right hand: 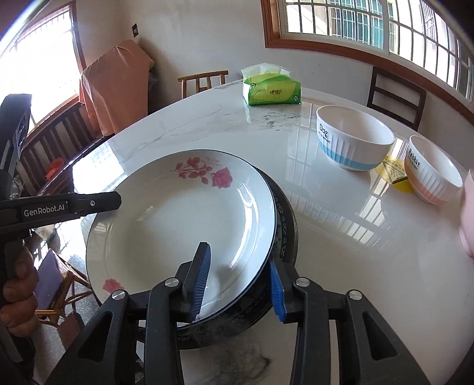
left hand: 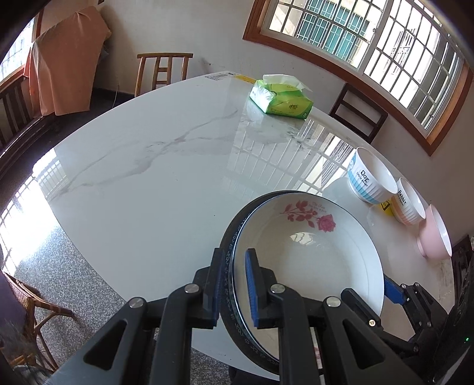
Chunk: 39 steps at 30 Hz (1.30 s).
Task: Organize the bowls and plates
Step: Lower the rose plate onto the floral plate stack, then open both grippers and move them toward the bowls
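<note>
1. A white plate (right hand: pixel 177 219) printed with pink roses lies on top of a dark plate (right hand: pixel 284 225) with a patterned rim, the pair stacked near the front edge of a white marble table (right hand: pixel 340 231).

2. The left gripper (left hand: pixel 234 284) is clenched on the left rim of the stack, one blue pad outside the dark rim and the other inside the white plate.

3. The right gripper (right hand: pixel 240 284) straddles the near-right rim with its jaws released: the left pad hovers over the white plate's inside, the right pad stands just beside the dark rim, and a gap shows between pads and crockery, though whether the right pad brushes the rim is hard to tell.

4. A person's hand (right hand: pixel 17 296) grips the handle of the left gripper at the picture's left edge.

5. Farther right on the table stand three bowls in a row: a white and blue bowl (right hand: pixel 354 139) marked "Dog", a white and orange bowl (right hand: pixel 432 171) marked "Rabbit", and a pink bowl (left hand: pixel 435 234) at the end.

6. A yellow sticker (right hand: pixel 394 173) lies on the tabletop between the first two bowls.

7. A green tissue pack (right hand: pixel 271 88) sits toward the far edge, well apart from the plates.

8. Wooden chairs (right hand: pixel 204 81) ring the table beneath barred windows (right hand: pixel 370 20).
</note>
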Each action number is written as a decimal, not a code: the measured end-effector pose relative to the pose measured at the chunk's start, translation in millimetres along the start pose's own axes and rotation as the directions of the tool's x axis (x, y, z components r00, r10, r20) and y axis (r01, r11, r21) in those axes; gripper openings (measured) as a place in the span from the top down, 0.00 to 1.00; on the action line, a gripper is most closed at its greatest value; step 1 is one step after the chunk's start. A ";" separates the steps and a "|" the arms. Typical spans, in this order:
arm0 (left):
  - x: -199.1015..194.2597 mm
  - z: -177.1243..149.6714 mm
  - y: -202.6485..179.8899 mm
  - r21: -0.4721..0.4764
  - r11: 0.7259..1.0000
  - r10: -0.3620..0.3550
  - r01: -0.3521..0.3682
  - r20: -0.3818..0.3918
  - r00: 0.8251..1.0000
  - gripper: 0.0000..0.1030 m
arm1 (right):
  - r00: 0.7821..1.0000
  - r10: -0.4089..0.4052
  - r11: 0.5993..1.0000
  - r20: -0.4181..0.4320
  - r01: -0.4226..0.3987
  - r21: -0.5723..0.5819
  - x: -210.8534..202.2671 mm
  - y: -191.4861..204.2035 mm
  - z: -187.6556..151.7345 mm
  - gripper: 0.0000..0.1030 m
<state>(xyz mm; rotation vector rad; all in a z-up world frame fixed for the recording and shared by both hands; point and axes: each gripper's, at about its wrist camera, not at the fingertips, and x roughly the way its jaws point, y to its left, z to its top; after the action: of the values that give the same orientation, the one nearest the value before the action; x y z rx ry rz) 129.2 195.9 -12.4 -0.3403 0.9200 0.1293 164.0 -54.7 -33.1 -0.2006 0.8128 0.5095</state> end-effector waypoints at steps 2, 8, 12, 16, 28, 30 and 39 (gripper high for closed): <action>0.0 -0.4 1.7 -0.008 1.000 -0.005 0.005 -0.005 1.000 0.86 | 0.999 -0.037 0.998 0.012 0.038 -0.058 2.3 7.9 -1.1 0.56; -0.9 -6.8 2.8 -0.023 1.000 -0.012 0.011 -0.022 1.000 0.86 | 0.966 -0.209 0.947 0.155 0.240 -0.215 -2.2 27.2 -1.9 0.32; -8.8 -11.4 -6.9 0.010 1.000 -0.008 0.008 -0.008 1.000 0.85 | 0.950 -0.229 0.932 0.213 0.277 -0.233 -10.2 28.1 -4.8 0.23; -19.4 -16.8 -23.8 0.062 0.998 -0.017 0.015 0.027 0.999 0.83 | 0.944 -0.224 0.956 0.243 0.261 -0.131 -26.1 5.2 -14.7 0.23; -44.6 -47.3 -123.4 0.284 0.959 -0.064 0.025 0.129 0.990 0.83 | 0.898 -0.363 0.931 0.249 0.339 0.133 -89.8 -83.0 -68.4 0.22; -47.2 -52.1 -139.7 0.315 0.949 -0.068 0.020 0.140 0.988 0.83 | 0.890 -0.382 0.923 0.250 0.352 0.155 -97.2 -93.2 -77.6 0.22; -57.3 -70.0 -207.5 0.386 0.922 -0.078 -0.031 0.265 0.961 0.83 | 0.867 -0.442 0.880 0.229 0.369 0.298 -129.5 -153.1 -119.1 0.20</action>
<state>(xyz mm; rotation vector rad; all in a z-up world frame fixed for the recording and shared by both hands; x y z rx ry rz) 94.2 -20.9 42.6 0.0370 0.6439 -0.0300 90.7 -275.7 -21.7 -0.0613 0.5143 0.0279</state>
